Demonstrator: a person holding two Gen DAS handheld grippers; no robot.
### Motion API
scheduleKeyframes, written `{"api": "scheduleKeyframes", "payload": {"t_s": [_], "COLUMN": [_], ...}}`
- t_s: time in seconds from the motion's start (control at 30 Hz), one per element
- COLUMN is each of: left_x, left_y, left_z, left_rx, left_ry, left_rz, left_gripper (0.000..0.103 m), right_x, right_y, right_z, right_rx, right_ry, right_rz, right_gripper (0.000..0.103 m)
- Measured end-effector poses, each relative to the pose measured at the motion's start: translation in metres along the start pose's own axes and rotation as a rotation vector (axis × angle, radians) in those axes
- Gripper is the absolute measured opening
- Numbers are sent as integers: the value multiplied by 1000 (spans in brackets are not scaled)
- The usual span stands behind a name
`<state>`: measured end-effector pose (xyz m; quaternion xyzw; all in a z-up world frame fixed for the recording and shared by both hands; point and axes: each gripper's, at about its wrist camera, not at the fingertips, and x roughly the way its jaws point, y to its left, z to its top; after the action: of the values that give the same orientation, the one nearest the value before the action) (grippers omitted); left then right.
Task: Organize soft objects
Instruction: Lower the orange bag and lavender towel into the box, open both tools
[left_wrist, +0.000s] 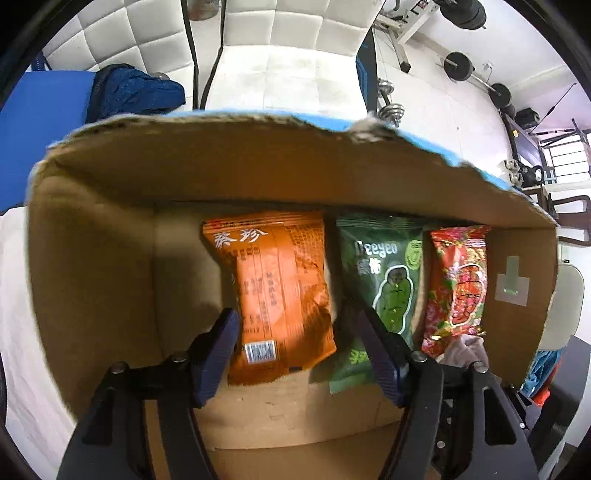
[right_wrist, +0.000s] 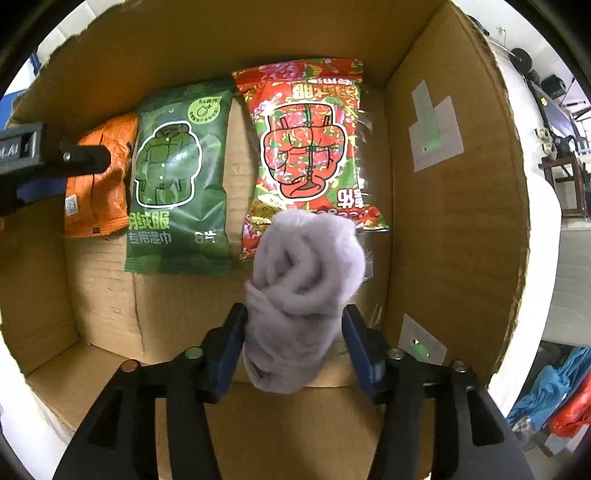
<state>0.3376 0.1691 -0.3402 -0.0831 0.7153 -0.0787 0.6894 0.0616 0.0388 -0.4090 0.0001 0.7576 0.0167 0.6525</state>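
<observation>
Where three packets (right_wrist: 177, 181) lie, box (right_wrist: 454, 236) gapes.

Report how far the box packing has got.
Done: three soft packets lie in a row on the floor of the cardboard box: orange packet, green packet, red floral packet. In hand: the right gripper holds a rolled grey cloth just in front of the red packet; it is not yet set down. The left gripper is open around the orange packet's near end.
</observation>
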Motion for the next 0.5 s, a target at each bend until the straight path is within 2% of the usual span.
{"api": "scheduleKeyframes", "payload": {"t_s": [0.1, 0.17, 0.2, 0.23, 0.27, 0.3, 0.5], "left_x": [-13, -23, -27, -33, -40, -45, -85], "left_y": [3, 0, -1, -3, -5, -6, -19], "left_z": [-9, -19, -24, -32, -40, -46, -96], "left_rx": [0, 17, 26, 38, 53, 65, 112], "left_ry": [-20, -38, -48, -63, -78, -93, -236], "left_rz": [-14, -24, -21, -11, 1, 6, 31], "left_gripper": [75, 90, 93, 95, 97, 98, 100], "right_x": [-11, -18, -22, -27, -32, -39, -77], "right_y": [-3, -3, -4, -4, -6, -6, -2], "right_z": [-1, -4, -4, -7, -10, -14, -44], "right_rx": [16, 25, 30, 38, 40, 43, 34], "right_ry": [4, -7, -14, -25, -38, -66, -203], "right_rz": [15, 29, 37, 42, 40, 37, 34], "right_gripper": [58, 61, 62, 71, 87, 91, 94]}}
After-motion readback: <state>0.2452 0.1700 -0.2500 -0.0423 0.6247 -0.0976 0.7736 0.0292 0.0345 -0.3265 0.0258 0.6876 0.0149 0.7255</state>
